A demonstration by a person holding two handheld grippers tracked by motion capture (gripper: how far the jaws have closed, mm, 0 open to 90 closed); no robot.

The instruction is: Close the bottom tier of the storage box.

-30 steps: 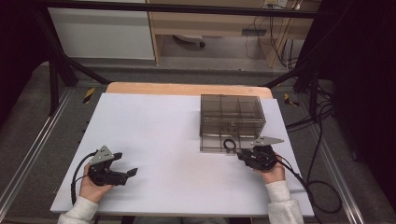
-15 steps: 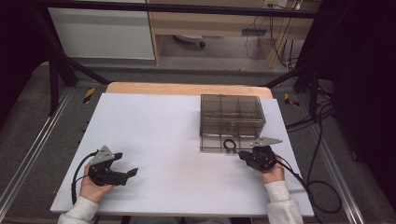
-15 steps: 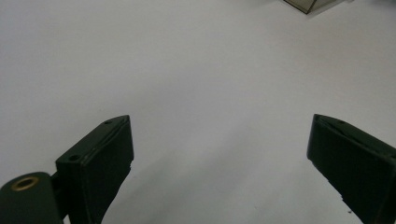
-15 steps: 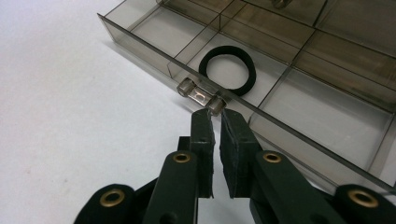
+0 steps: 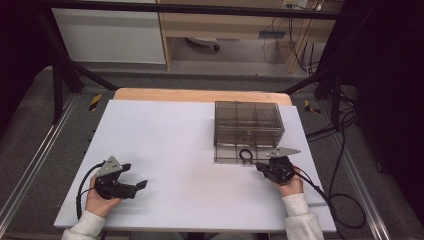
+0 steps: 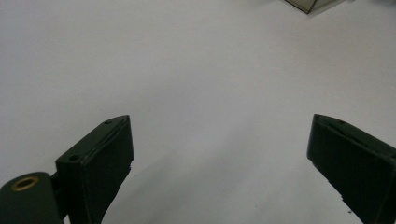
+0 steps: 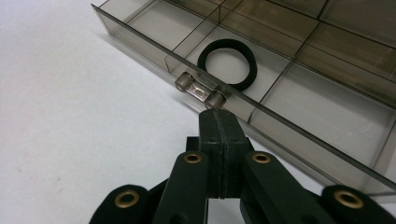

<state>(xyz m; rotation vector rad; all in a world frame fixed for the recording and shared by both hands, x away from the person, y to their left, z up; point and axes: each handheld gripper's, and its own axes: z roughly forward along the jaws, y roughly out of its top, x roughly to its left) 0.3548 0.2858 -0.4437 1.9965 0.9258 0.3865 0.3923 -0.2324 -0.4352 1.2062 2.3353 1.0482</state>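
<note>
A smoky clear compartment box (image 5: 248, 122) stands right of the table's middle, its low drawer (image 5: 227, 154) pulled out toward me. A black ring (image 5: 245, 155) lies in the drawer's middle compartment (image 7: 322, 107), shown as a black ring (image 7: 204, 63) in the right gripper view, just behind the clear handle (image 7: 200, 91). My right gripper (image 5: 259, 166) (image 7: 218, 114) has just been closing and is shut, tips right at the handle, nothing between the jaws. My left gripper (image 5: 135, 175) (image 6: 220, 122) rests open over bare white tabletop at the front left.
The white tabletop (image 5: 180, 145) stretches wide between the two hands. A corner of the box (image 6: 306, 4) peeks in at the top of the left gripper view. Black frame bars and cables (image 5: 340, 165) run along the table's right side.
The right gripper's jaws have drawn together by the drawer handle. Neither hand has shifted, and the box, drawer and ring lie as before.
</note>
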